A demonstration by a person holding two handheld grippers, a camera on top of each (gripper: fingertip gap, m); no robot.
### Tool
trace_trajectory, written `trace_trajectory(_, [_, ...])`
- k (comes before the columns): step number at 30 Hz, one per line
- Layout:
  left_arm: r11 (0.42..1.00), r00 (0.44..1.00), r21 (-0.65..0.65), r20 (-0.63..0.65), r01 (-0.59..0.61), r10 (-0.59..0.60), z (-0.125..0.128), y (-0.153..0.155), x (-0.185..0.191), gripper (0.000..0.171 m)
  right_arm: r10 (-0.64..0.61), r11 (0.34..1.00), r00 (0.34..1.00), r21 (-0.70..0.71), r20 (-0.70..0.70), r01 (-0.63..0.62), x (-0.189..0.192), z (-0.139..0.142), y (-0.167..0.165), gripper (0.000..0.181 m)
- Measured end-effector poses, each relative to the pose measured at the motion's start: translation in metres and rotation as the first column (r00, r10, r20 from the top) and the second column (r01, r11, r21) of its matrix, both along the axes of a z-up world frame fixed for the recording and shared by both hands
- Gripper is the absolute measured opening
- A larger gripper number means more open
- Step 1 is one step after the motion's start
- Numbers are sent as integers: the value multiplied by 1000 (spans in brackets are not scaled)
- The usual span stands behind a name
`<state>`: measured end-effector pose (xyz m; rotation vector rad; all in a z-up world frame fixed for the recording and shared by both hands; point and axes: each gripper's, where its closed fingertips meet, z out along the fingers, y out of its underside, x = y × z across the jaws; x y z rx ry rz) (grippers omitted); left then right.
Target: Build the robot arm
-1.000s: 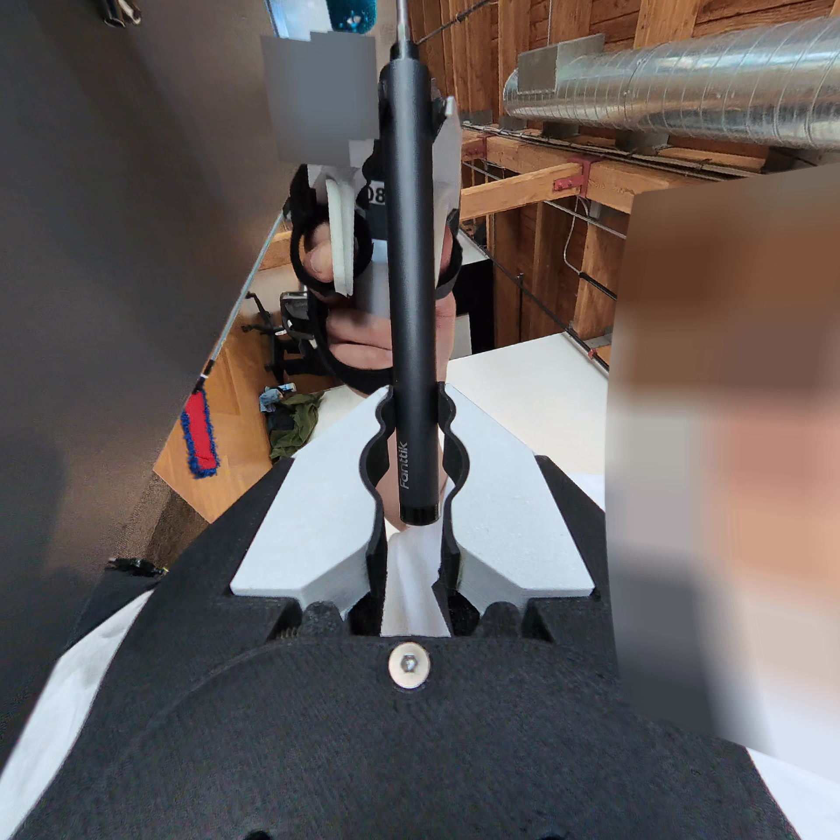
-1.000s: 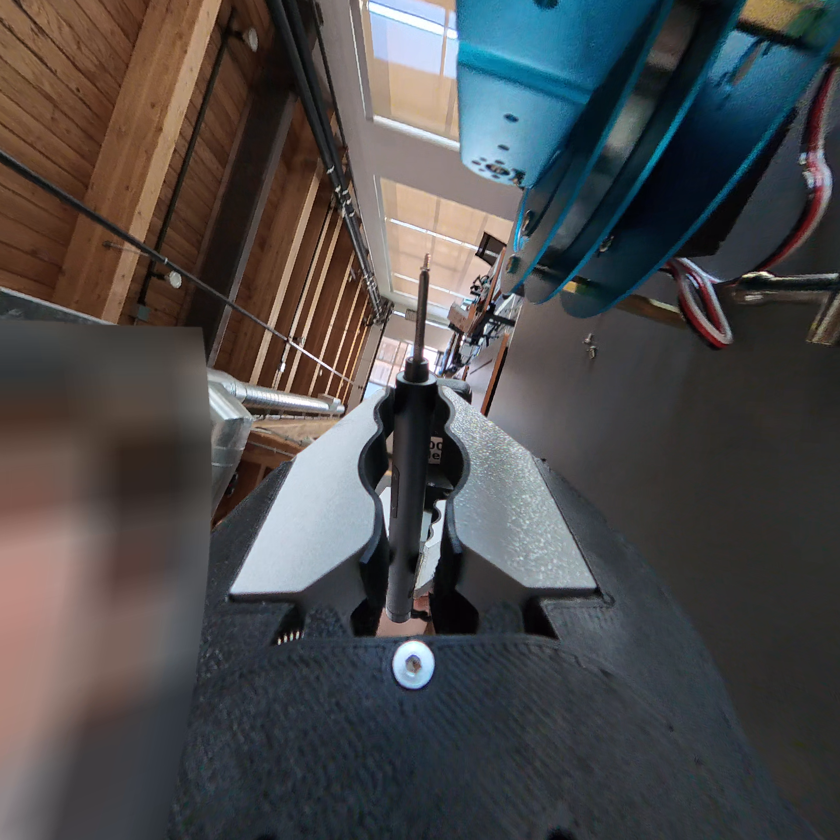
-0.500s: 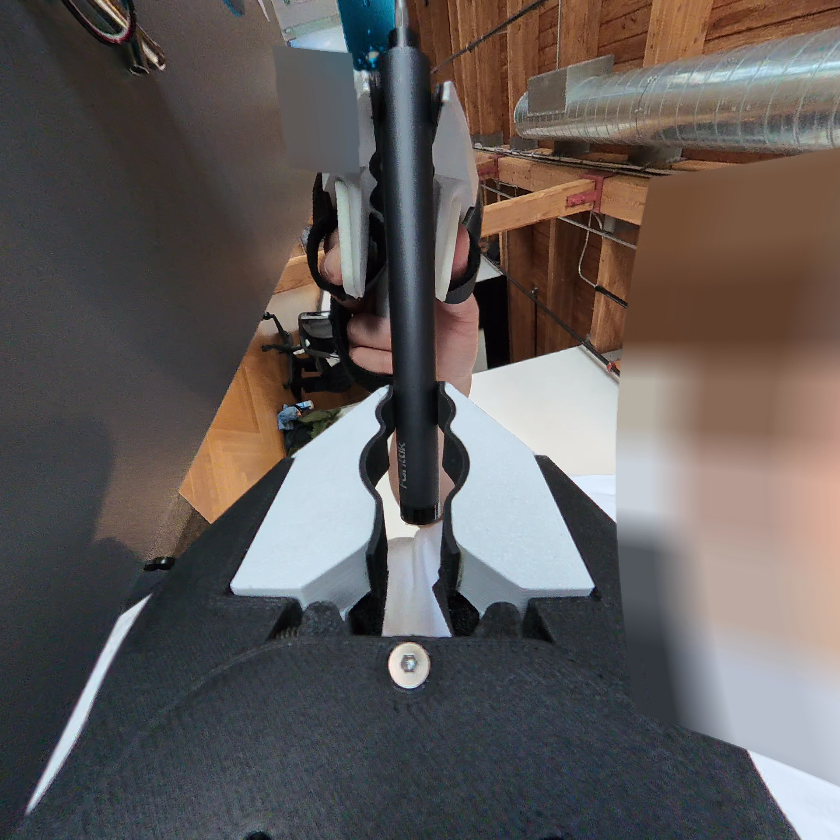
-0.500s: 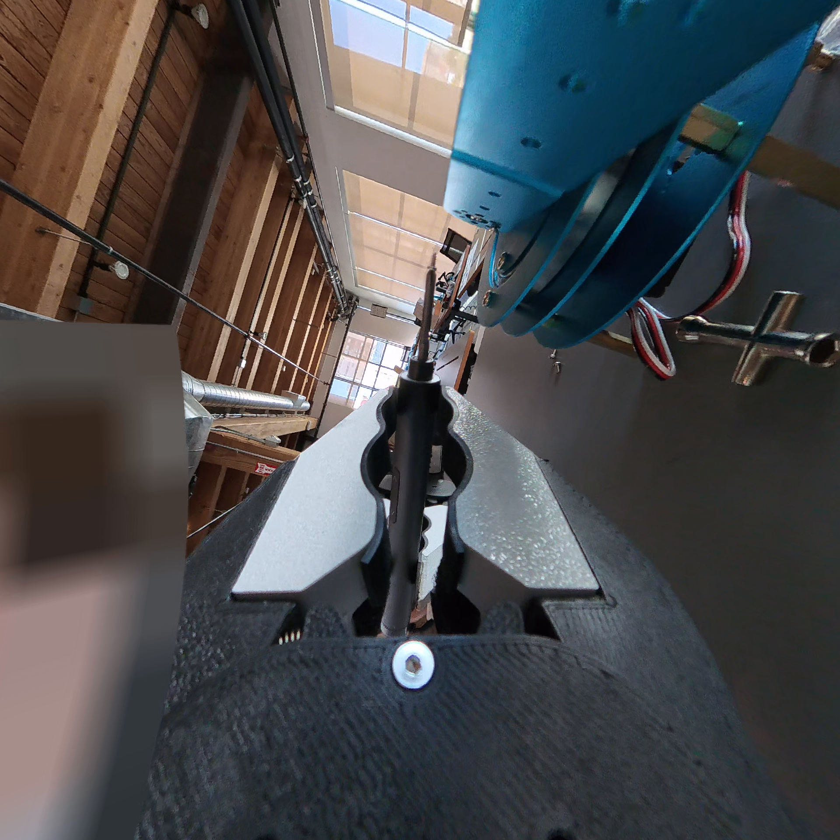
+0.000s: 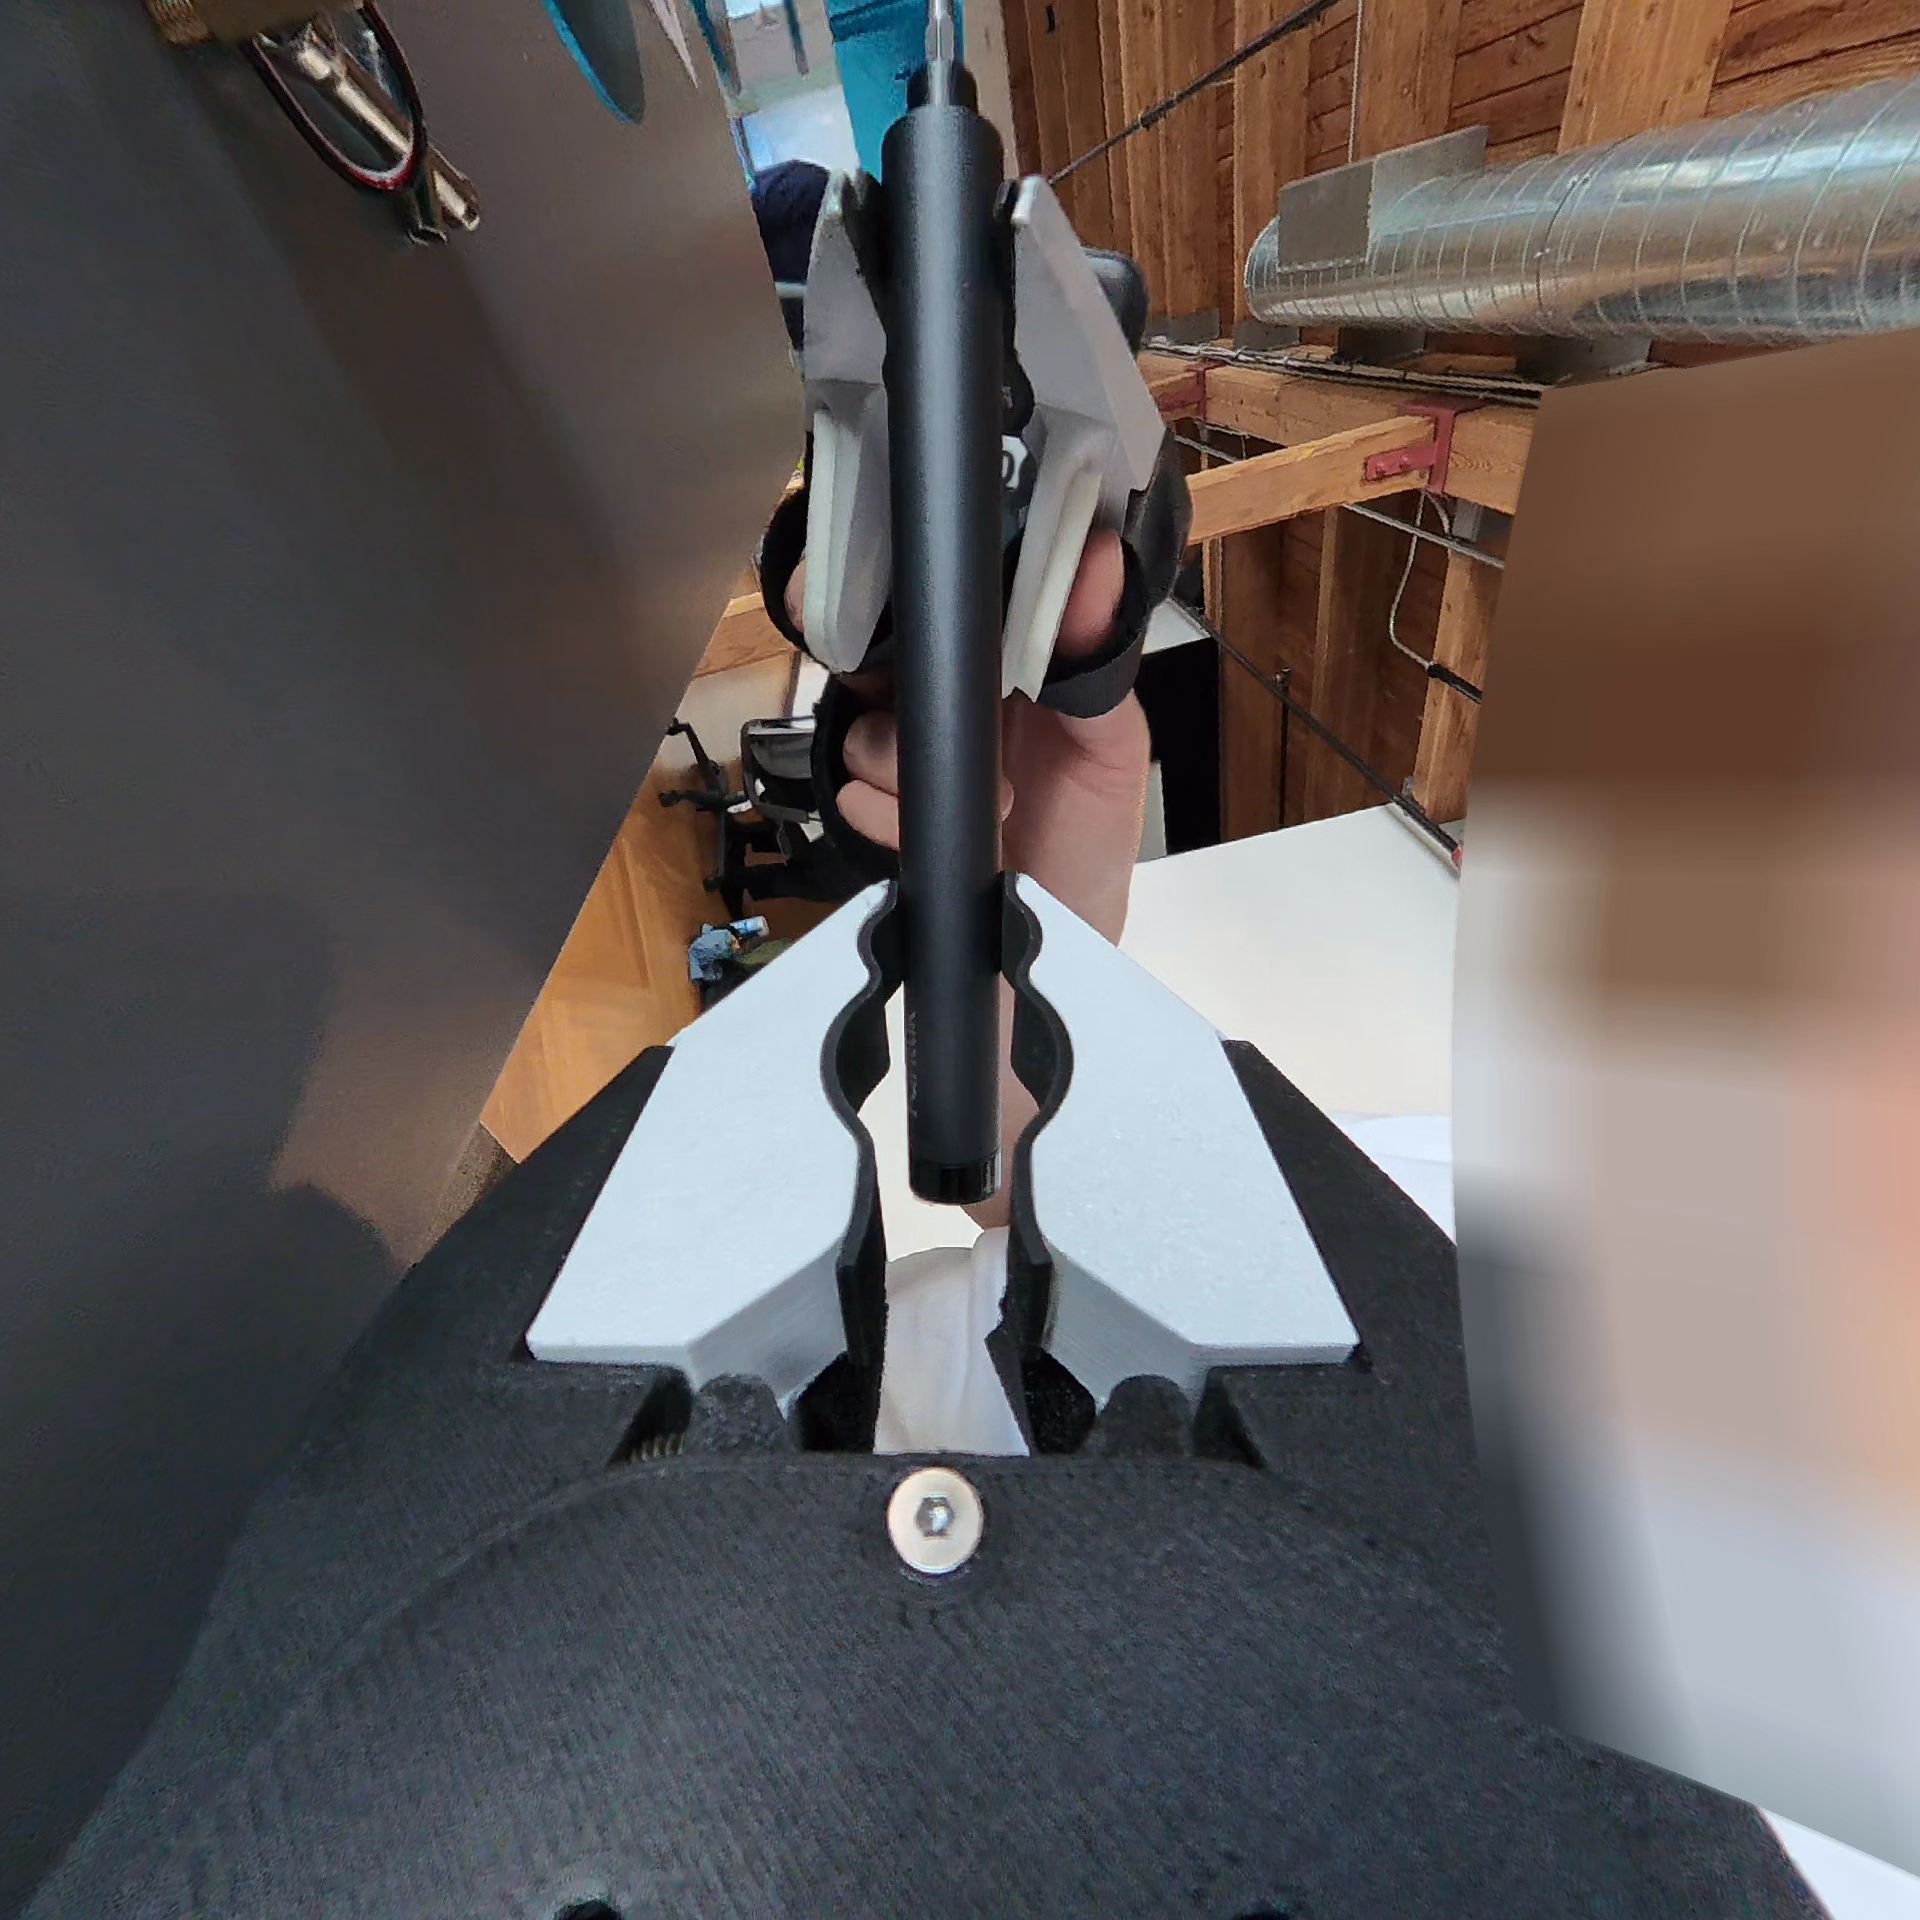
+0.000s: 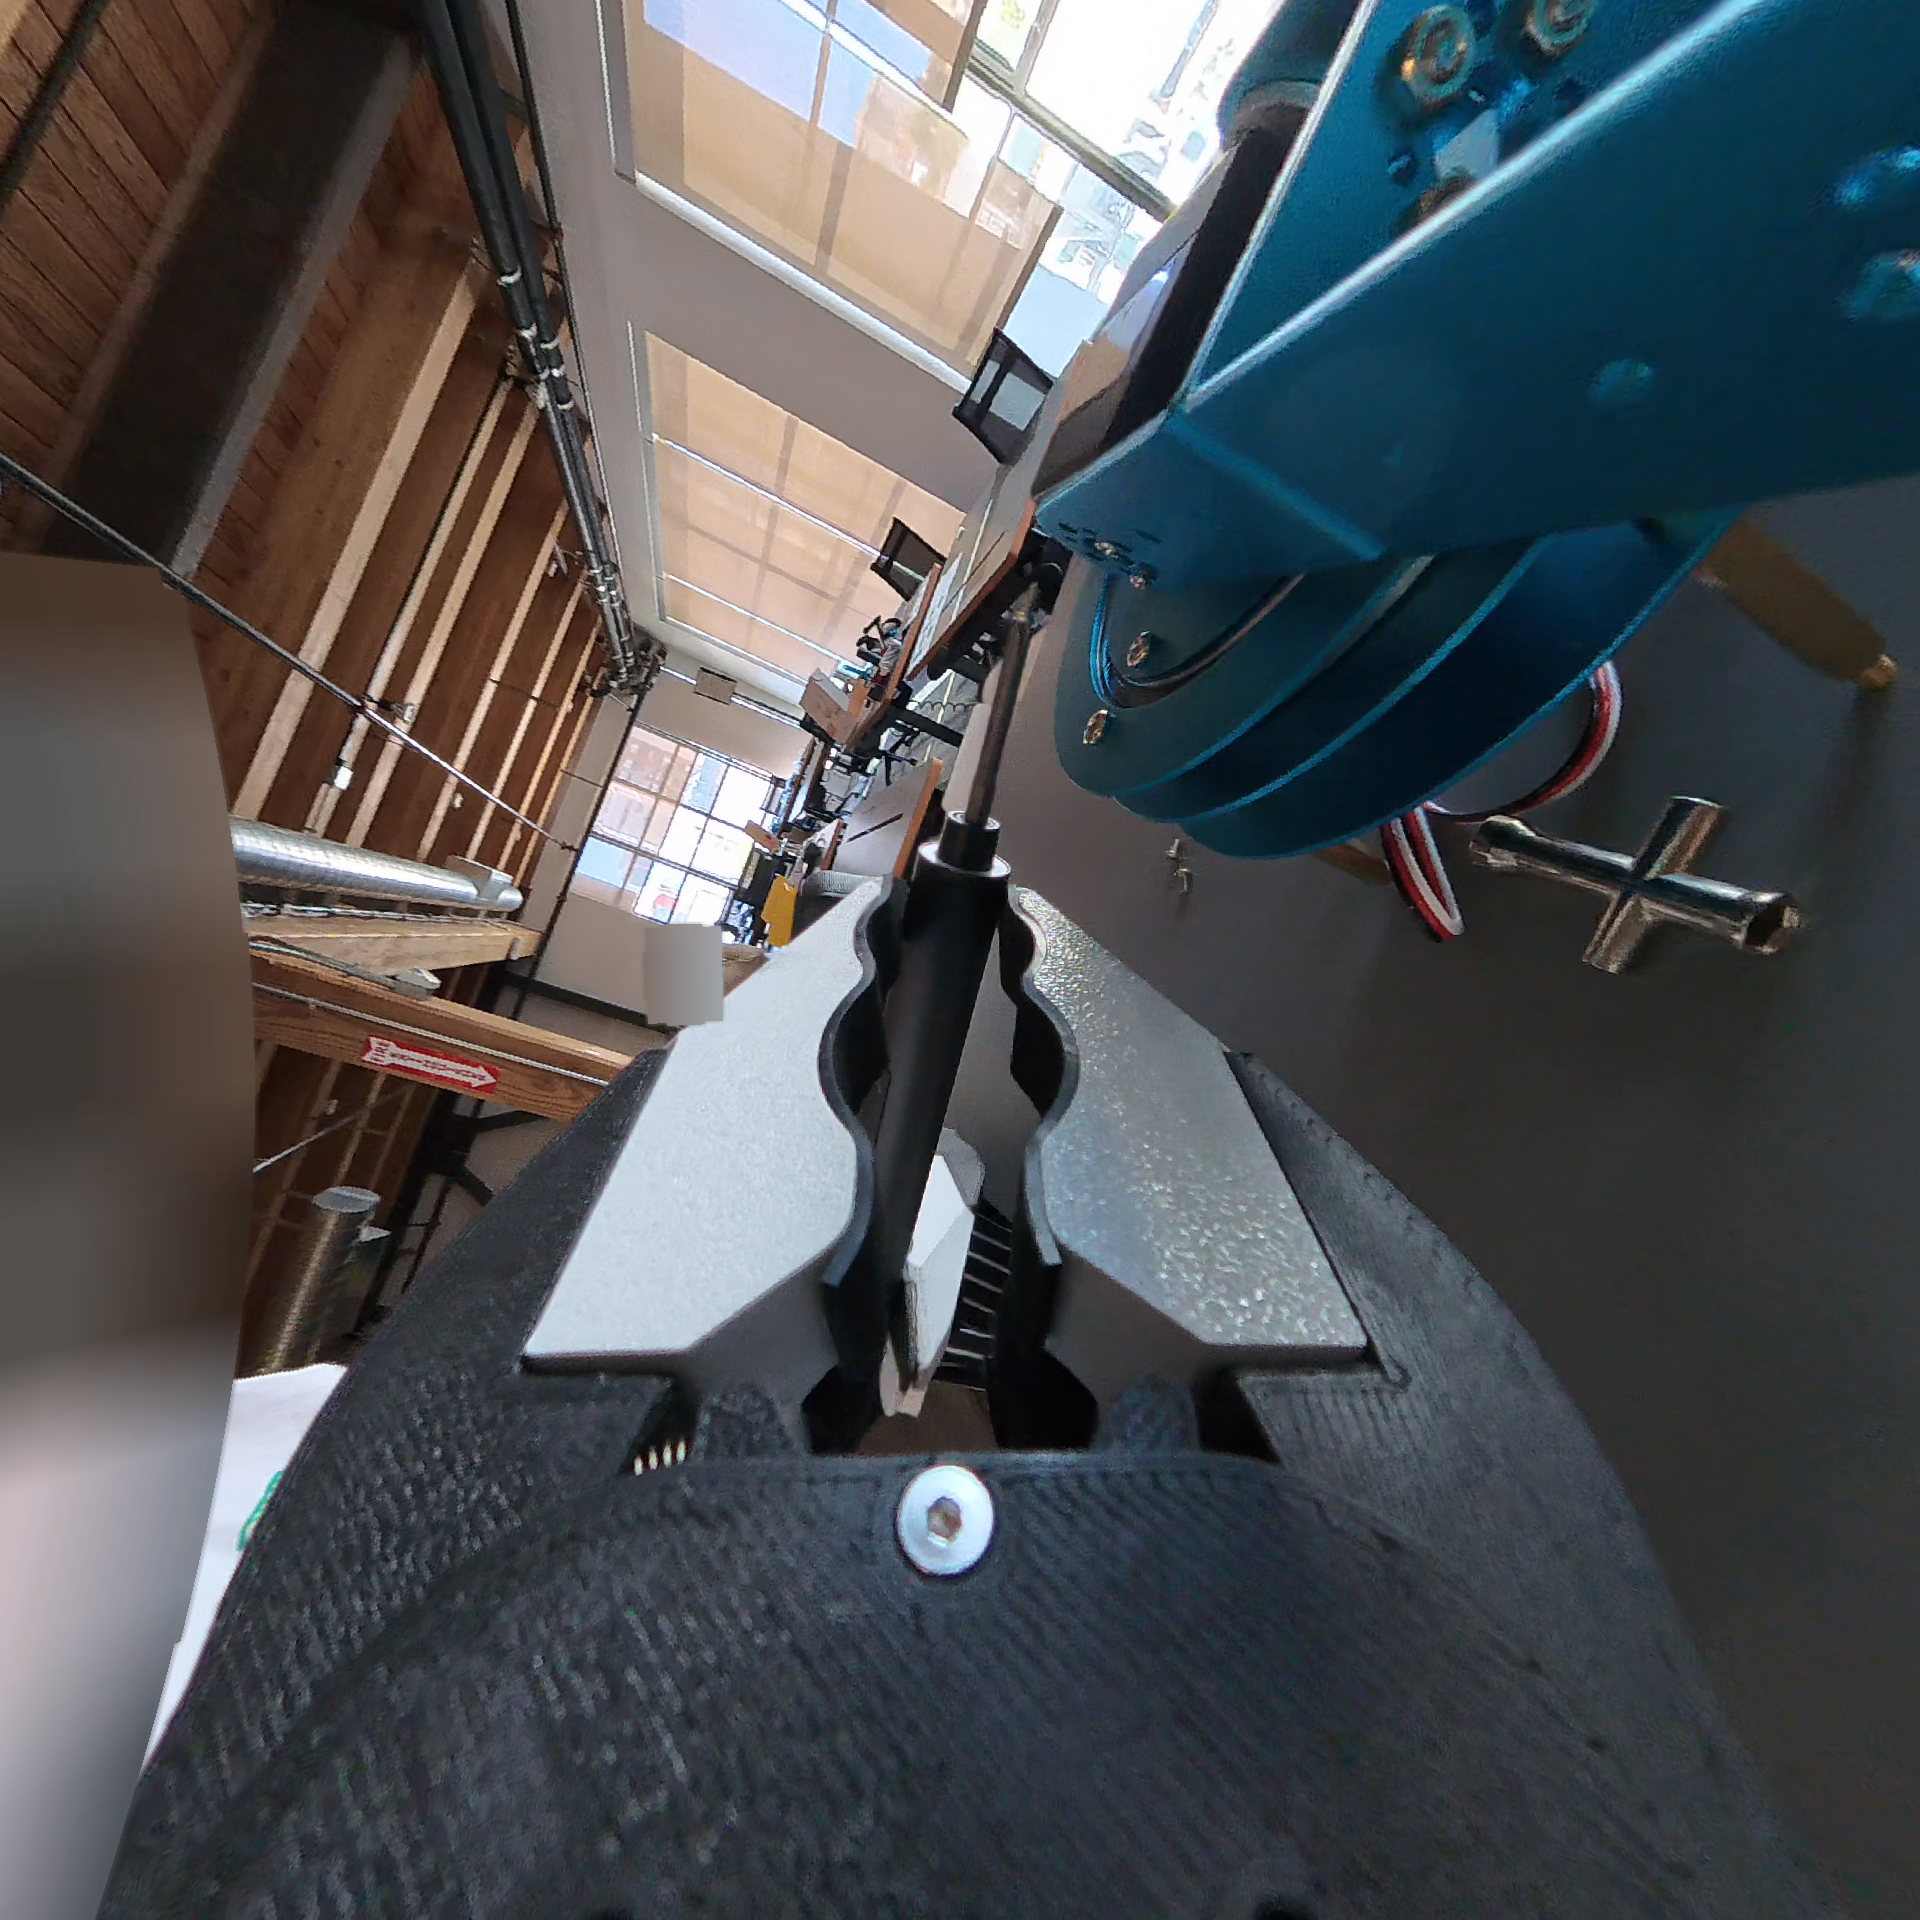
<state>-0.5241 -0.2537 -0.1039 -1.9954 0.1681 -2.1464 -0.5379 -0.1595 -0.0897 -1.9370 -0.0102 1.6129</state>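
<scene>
Two grippers pinch one slim black cylindrical metal screwdriver [image 5: 948, 665]: left gripper [image 5: 948, 935] clamps tail end, right gripper [image 6: 951, 914] clamps near bit.
Bit tip [image 6: 1023, 613] meets underside of blue metal disc assembly [image 6: 1351, 582] on dark grey mat [image 6: 1558, 1143].
Judgement: keep shaft in line with screw, press lightly.
Chrome cross wrench [image 6: 1642, 883] lies on mat beside assembly.
Containers: none visible.

R claw [image 6: 943, 935] clamped on black screwdriver [image 6: 935, 997] | bit tip at blue assy [image 6: 1455, 416] | cross wrench [image 6: 1652, 894] nearby
</scene>
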Motion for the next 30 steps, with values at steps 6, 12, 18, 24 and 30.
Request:
trace_trajectory(6, [1000, 1000, -20, 17, 10, -10, -1, 3, 2, 16, -13, 1000, 999, 18, 43, 12, 1, -2, 3, 17])
trace_trajectory(12, [1000, 1000, -20, 22, 22, -22, 0, 5, 5, 16, -21, 1000, 998, 23, 54, 19, 3, -2, 6, 17])
trace_trajectory(18, [999, 999, -26, 30, 34, -34, 0, 5, 7, 16, -23, 999, 998, 23, 52, 22, 4, -3, 7, 17])
trace_trajectory(24, [999, 999, -26, 34, 33, -32, 1, 4, 7, 16, -24, 999, 998, 33, 54, 23, 5, -2, 6, 17])
trace_trajectory(30, [999, 999, -27, 39, 26, -25, 1, 6, 7, 16, -28, 999, 998, 37, 55, 26, 5, -2, 8, 17])
